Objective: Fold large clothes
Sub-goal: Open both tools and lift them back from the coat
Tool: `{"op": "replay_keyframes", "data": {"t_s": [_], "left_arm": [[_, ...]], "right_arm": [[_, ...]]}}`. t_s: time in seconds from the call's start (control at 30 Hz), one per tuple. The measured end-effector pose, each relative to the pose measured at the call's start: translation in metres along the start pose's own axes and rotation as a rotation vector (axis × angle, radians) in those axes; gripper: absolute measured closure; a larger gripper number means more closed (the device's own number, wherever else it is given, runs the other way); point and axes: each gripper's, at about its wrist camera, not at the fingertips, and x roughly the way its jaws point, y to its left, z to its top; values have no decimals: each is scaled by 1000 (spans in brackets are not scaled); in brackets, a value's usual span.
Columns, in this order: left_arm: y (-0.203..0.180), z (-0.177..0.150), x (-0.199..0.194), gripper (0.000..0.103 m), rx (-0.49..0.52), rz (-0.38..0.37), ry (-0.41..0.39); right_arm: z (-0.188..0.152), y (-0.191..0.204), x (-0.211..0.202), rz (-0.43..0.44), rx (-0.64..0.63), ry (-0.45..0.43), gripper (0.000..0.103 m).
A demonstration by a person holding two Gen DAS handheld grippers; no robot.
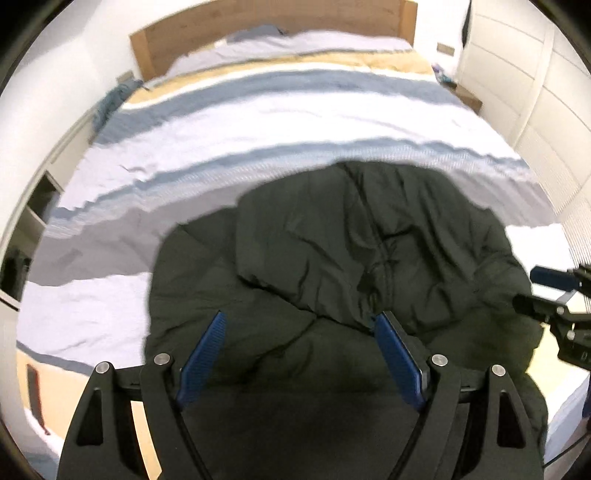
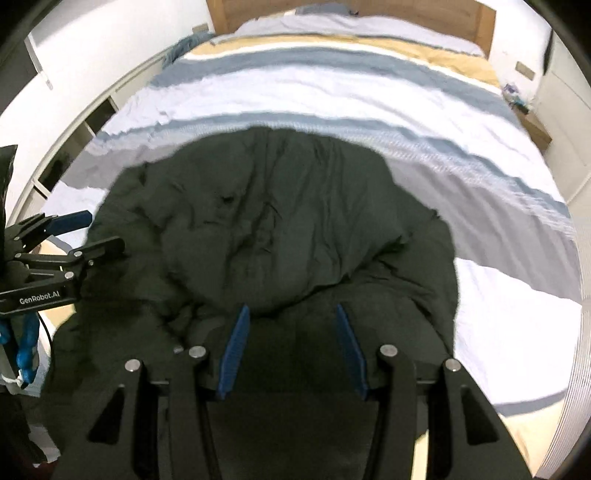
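Note:
A large dark green padded jacket lies bunched on the near end of the bed, partly folded over itself; it also fills the middle of the right wrist view. My left gripper is open, its blue pads above the jacket's near part with nothing between them. My right gripper is open above the jacket's near edge. The right gripper shows at the right edge of the left wrist view. The left gripper shows at the left edge of the right wrist view. Both look apart from the cloth.
The bed has a striped cover in white, grey-blue and tan, with a wooden headboard at the far end. White wardrobe doors stand on the right, open shelves on the left. A bedside table is at the far right.

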Motion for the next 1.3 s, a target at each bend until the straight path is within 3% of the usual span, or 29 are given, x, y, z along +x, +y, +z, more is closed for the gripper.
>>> {"op": "replay_keyframes", "data": {"t_s": [0.27,0.6,0.7,1.3], "left_arm": [[4,1,-59,17,-18,33,-71],[19,-18,-110,15,-39,32,-143],[28,-26,-117,10,-73,33,-141],[50,-51,-134,9,-139,45,-142]], "right_arm": [[-16,24,-55,-3,36,-43,54],[-34,38,-90,-41,7,-52,40],[-42,36,-97,-57,6,-53,39],[-118,-6,-115,-128,120,38,37]]}}
